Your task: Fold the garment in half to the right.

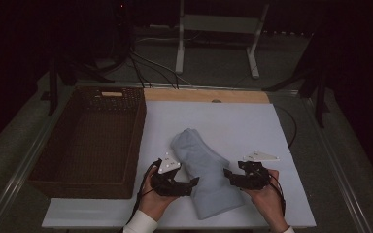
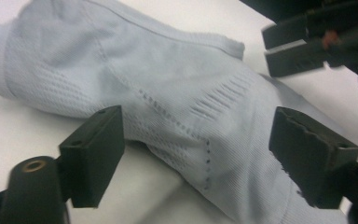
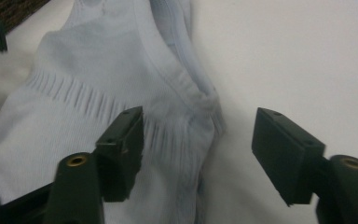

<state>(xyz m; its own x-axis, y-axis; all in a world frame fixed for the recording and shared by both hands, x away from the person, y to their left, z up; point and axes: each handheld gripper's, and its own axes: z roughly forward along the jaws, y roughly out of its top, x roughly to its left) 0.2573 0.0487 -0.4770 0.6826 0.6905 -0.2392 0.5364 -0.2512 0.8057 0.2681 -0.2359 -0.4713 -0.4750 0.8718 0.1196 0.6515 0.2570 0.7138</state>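
A pale blue folded knit garment (image 1: 205,167) lies on the white board (image 1: 252,126), running from the middle toward the front edge. My left gripper (image 1: 193,183) sits at its left edge, jaws open. In the left gripper view the cloth (image 2: 177,102) lies between and beyond the spread jaws, not pinched. My right gripper (image 1: 227,174) is at the garment's right edge, also open. The right gripper view has the ribbed hem (image 3: 121,93) between the jaws, the left pad (image 3: 123,149) over the cloth and the right pad (image 3: 284,154) over bare board. The right gripper (image 2: 307,44) appears in the left gripper view at the upper right.
A dark brown wicker basket (image 1: 63,179) stands at the left of the board, its inside bare. A wooden strip (image 1: 204,95) borders the board's far edge. Beyond are cables and a white stand (image 1: 218,29) on the floor.
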